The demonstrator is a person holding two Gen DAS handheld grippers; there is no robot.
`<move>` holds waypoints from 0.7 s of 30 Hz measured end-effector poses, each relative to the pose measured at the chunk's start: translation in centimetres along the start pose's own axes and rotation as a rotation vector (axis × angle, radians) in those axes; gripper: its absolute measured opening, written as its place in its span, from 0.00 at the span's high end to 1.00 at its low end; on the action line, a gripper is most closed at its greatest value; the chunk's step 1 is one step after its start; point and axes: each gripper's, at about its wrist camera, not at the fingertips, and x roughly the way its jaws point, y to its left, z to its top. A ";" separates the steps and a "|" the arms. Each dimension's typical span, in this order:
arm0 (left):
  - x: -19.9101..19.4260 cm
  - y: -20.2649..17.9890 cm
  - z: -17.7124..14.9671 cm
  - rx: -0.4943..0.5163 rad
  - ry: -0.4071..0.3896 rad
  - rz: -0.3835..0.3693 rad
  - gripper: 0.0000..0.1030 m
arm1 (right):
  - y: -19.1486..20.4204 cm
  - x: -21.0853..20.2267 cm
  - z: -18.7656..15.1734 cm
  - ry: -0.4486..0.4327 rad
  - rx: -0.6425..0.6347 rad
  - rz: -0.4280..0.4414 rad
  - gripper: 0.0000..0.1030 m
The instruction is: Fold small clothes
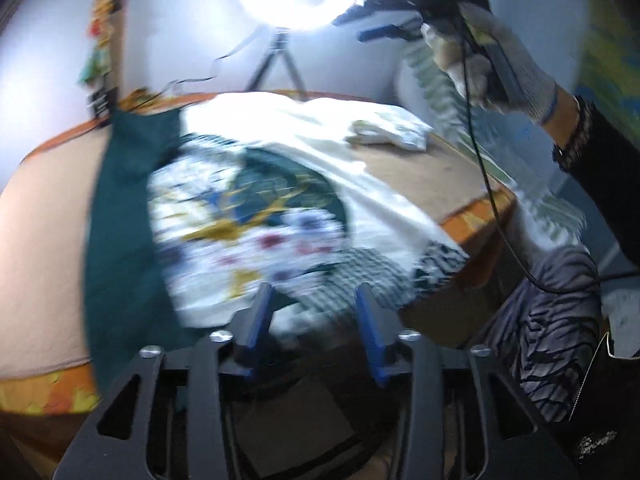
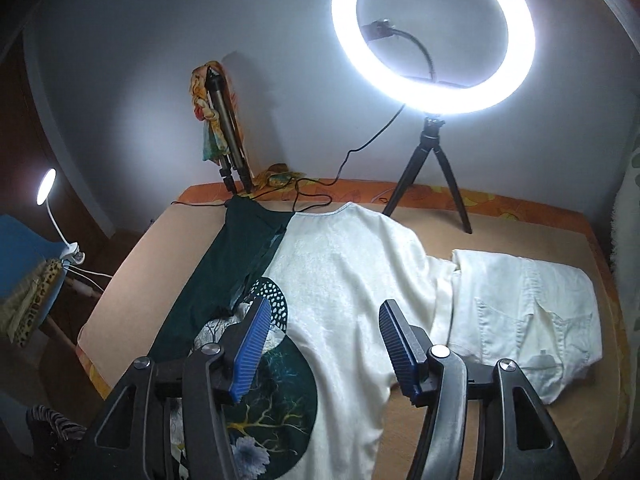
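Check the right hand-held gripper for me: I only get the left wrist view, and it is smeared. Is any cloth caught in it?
Observer: No. The right wrist view shows the right hand-held gripper open above the white top, with nothing between its fingers.
Reviewer: What is the pale bundle on the far side?
Observer: A folded white garment, lying flat to the right of the top with pocket seams facing up.
Reviewer: Any lamp I can't see?
Observer: Yes, a small clip lamp is lit at the far left of the right wrist view.
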 end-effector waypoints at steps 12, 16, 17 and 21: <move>5.8 -12.5 1.5 0.300 0.034 -0.111 0.52 | -9.8 -5.4 -3.5 -0.051 0.115 -0.036 0.34; 8.0 -15.5 1.6 0.408 0.048 -0.076 0.52 | -12.4 -5.2 -3.9 -0.042 0.153 -0.021 0.34; 8.6 -15.9 1.6 0.431 0.054 -0.057 0.52 | -12.7 -5.0 -4.0 -0.041 0.157 -0.017 0.34; 11.2 -16.1 1.9 0.453 0.111 -0.007 0.51 | -14.0 -3.6 -3.3 -0.036 0.169 0.024 0.34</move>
